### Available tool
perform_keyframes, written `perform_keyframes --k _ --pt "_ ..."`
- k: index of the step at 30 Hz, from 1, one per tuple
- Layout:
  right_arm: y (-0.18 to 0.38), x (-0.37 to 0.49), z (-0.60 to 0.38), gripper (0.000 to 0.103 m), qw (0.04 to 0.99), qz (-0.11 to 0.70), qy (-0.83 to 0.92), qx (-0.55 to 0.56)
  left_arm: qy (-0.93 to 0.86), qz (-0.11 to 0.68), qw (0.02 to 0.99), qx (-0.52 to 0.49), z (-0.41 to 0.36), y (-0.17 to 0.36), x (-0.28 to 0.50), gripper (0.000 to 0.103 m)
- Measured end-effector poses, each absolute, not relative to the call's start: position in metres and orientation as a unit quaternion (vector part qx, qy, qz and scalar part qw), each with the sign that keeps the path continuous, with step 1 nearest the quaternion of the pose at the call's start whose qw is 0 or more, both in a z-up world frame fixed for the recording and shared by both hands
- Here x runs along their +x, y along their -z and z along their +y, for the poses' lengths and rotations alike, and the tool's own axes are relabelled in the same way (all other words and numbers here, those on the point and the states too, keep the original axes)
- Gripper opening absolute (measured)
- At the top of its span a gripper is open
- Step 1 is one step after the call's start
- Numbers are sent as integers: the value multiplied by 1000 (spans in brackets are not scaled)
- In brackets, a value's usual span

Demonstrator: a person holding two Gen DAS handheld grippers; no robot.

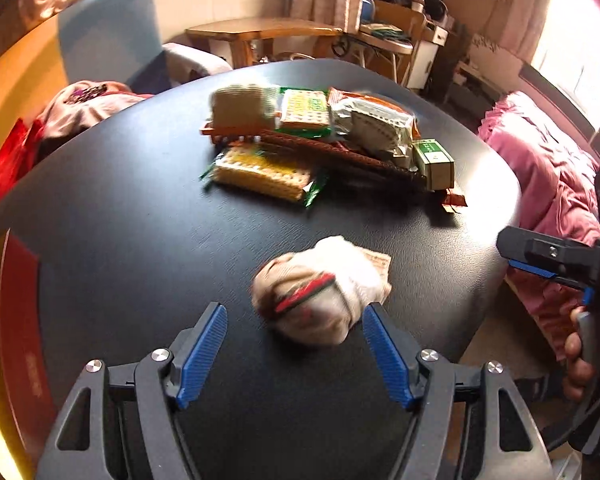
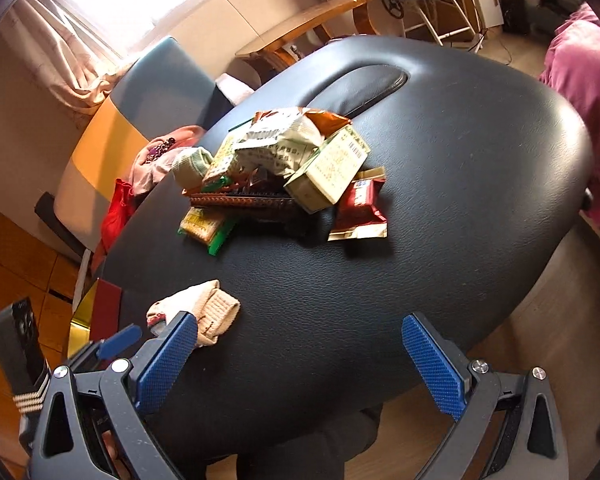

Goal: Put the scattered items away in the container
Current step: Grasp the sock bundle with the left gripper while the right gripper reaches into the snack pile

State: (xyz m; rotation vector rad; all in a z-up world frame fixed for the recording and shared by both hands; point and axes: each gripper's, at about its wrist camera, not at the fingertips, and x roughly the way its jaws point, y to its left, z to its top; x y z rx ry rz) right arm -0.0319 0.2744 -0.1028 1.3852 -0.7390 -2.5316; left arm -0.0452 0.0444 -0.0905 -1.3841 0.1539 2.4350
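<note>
Left tongs (image 1: pixel 294 354) spread wide, nothing pinched, blue pads (image 1: pixel 202 354) hanging above the dark table (image 1: pixel 140 208). Just beyond the tips, a balled sock (image 1: pixel 320 292), cream with a red-and-dark stripe, lying on the table between the pads' lines but apart from the left pad; contact with the right pad hard to tell through blur. Right tongs (image 2: pixel 300 364) likewise spread, empty, over the table's near edge; sock (image 2: pixel 204 316) partly hidden behind their left pad. In the left view, right tongs (image 1: pixel 512 246) entering from the right edge, held by a hand (image 1: pixel 578 360).

Farther back, mid-table, a brown basket (image 1: pixel 332 152) heaped with snack packets (image 1: pixel 376 120), a second rolled sock (image 1: pixel 242 106) at its left end, a green-white box (image 1: pixel 434 162) at its right. Cracker pack (image 1: pixel 264 176) flat on the table just before the basket. Red sachet (image 2: pixel 360 204) on the table just right of the heap.

Beyond the table, pink bedding (image 1: pixel 548 168) right, wooden desk (image 1: pixel 260 30) behind.
</note>
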Motion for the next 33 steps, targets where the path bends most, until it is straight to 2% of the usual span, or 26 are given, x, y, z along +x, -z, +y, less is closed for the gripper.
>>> perform_keyframes --k 5,6,10,13,15,20,24,27,33 --pt "100 -36 273 103 85 -236 851 462 -845 74 179 -499 62 100 -63 71" --pt "100 -40 273 103 86 -235 850 463 -843 69 179 -502 61 103 -64 69" --pt "85 -65 268 103 104 -236 854 451 -842 35 172 -511 47 113 -63 66" --pt "71 -93 251 103 161 -248 847 442 -844 -2 160 -512 26 114 -58 63" --pt "60 -118 231 103 176 -226 853 437 -845 -17 149 -513 13 113 -53 61" --pt "46 -199 189 103 130 -149 878 437 -852 -16 119 -510 -12 110 -40 61" --pt "65 -255 173 103 62 -115 872 472 -852 -35 97 -513 -34 110 -30 61" --pt "80 -275 158 103 56 -79 863 496 -854 -39 85 -512 -47 110 -23 61" --pt "84 -244 120 103 179 -108 818 536 -854 -52 71 -513 -63 110 -14 61"
